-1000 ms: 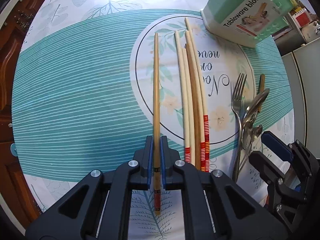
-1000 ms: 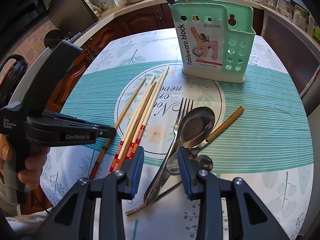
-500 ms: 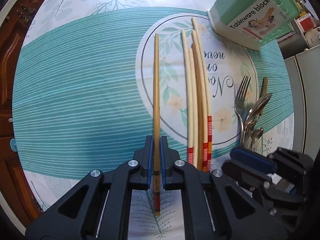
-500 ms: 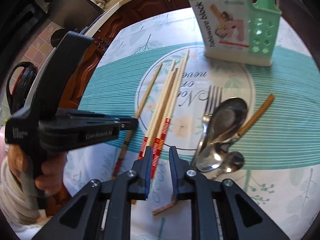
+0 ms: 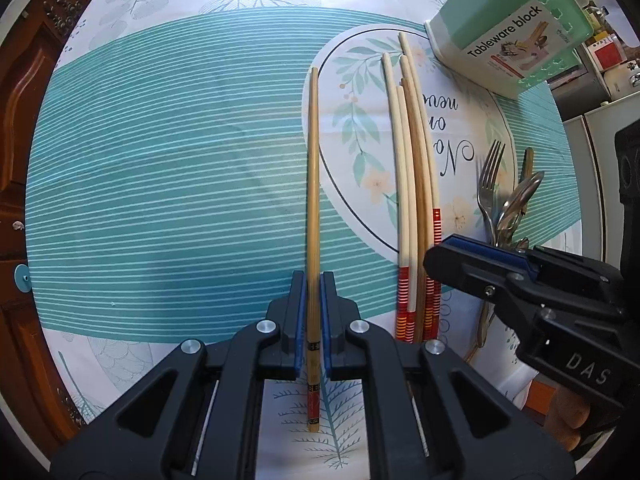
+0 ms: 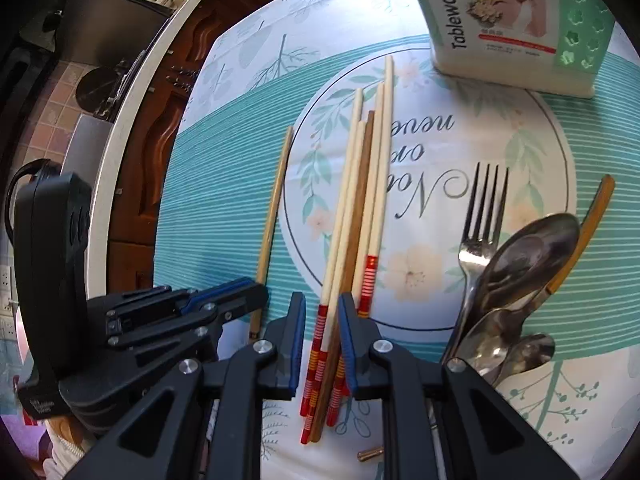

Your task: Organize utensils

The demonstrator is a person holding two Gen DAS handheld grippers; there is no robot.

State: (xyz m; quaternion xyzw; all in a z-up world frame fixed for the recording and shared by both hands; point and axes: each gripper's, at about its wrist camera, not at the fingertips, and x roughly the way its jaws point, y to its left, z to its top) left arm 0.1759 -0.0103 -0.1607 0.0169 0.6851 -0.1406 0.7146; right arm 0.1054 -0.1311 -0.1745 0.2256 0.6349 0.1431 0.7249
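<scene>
My left gripper (image 5: 313, 312) is clamped on a single brown chopstick (image 5: 313, 184) that lies left of the chopstick bundle (image 5: 416, 184) on the tablecloth (image 5: 160, 184). My right gripper (image 6: 322, 344) straddles that bundle's red-striped ends, jaws narrowed about them; I cannot tell whether the pads press. The holder (image 6: 516, 28) beyond the bundle reads "Tableware block". Between the two, printed script on the cloth shows upside down, too partial for me to read. Right of the bundle lie a fork (image 6: 480, 232) and spoons (image 6: 524, 276). "DAS" marks the right gripper's body in the left view.
</scene>
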